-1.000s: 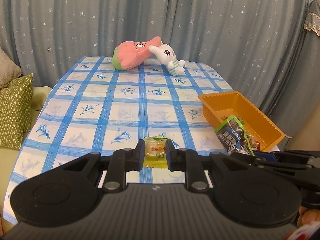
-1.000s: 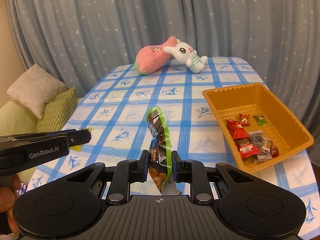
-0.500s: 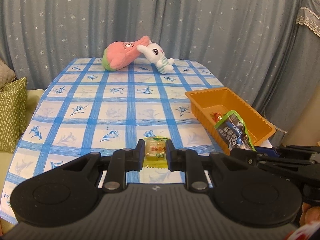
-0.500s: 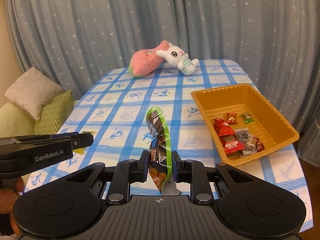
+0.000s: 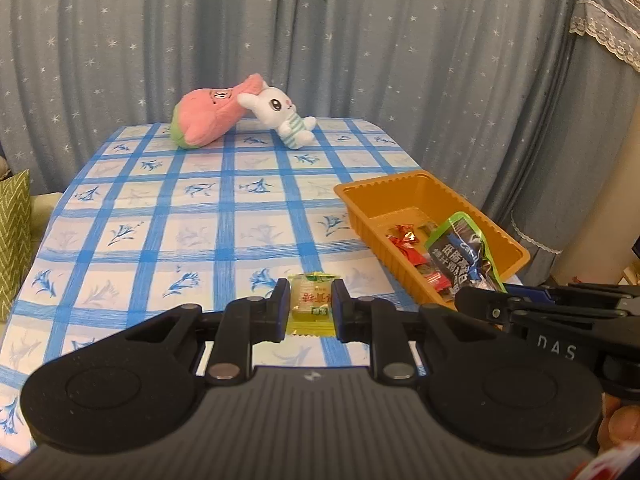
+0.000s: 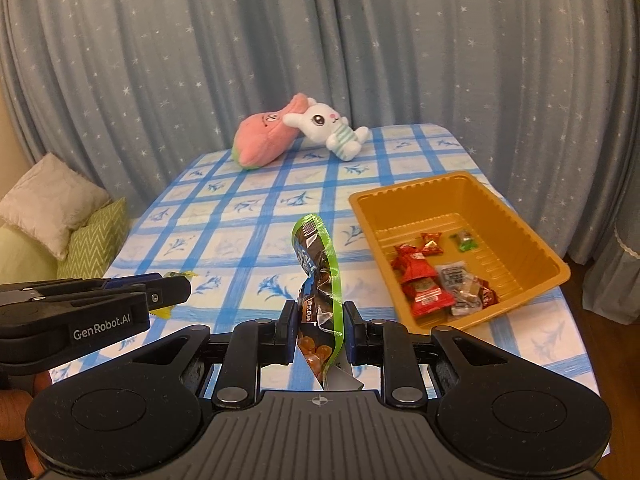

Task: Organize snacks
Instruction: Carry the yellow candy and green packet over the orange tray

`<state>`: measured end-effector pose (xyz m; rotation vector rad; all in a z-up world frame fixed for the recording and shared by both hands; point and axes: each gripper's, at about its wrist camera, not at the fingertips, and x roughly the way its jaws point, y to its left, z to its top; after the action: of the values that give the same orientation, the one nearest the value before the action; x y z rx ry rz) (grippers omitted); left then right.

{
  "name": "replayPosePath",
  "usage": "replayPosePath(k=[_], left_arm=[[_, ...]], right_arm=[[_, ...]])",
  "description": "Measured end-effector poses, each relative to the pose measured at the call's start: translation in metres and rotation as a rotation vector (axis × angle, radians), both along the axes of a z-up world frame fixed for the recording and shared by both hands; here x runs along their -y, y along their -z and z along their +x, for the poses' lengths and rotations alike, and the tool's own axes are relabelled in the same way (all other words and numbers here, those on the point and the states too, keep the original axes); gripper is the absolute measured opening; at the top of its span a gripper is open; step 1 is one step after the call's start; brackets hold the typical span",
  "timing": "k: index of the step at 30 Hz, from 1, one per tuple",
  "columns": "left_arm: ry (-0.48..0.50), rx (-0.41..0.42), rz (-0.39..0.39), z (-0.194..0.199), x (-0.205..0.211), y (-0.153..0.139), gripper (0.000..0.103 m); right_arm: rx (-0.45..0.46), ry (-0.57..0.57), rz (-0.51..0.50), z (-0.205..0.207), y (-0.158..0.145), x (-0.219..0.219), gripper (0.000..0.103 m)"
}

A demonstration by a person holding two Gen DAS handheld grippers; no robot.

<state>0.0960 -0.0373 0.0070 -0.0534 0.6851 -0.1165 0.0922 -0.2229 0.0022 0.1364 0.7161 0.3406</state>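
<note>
Your left gripper (image 5: 311, 312) is pinching a small yellow candy packet (image 5: 311, 309) flat between its pads, held up off the tablecloth (image 5: 224, 216). Just to its right, your right gripper (image 6: 319, 338) comes in from the side; its jaws are clamped on a dark snack pouch w/ green edge (image 6: 318, 280), which stands upright & leans a bit fwd over the cloth. The bottom of the pouch shows orange-brown pieces through a clear window.

From the right wrist cam, the left gripper sits low on the left w/ a bit of the yellow wrapper poking out past its tips. A fingertip of yours shows at the bottom corner of each view.

Ahead & right of both grippers is the orange tray (image 6: 516, 224), near the table's right edge. Inside it, at the near end: several red-wrapped candies (image 6: 416, 276), a few clear/silver ones beside them, plus one green sweet farther back. The far half of the tray is bare.

Far end of the table, ahead & slightly left: a pink plush (image 5: 208, 114) lying on its side w/ a white bunny plush (image 5: 280, 114) leaning against it. Behind them hangs a blue-grey starry curtain (image 5: 360, 40). Off to the left, past the table edge, a green zigzag cushion (image 6: 94, 236) & a beige cushion (image 6: 48, 200) are stacked on a pale green seat.
</note>
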Motion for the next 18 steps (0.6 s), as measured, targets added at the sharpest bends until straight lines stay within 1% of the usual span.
replayPosePath(k=[18], left_arm=[[0.095,-0.011,-0.004,0.026,0.048,0.006,0.019]], right_arm=[[-0.015,0.117,0.011,0.011,0.004,0.051,0.023]])
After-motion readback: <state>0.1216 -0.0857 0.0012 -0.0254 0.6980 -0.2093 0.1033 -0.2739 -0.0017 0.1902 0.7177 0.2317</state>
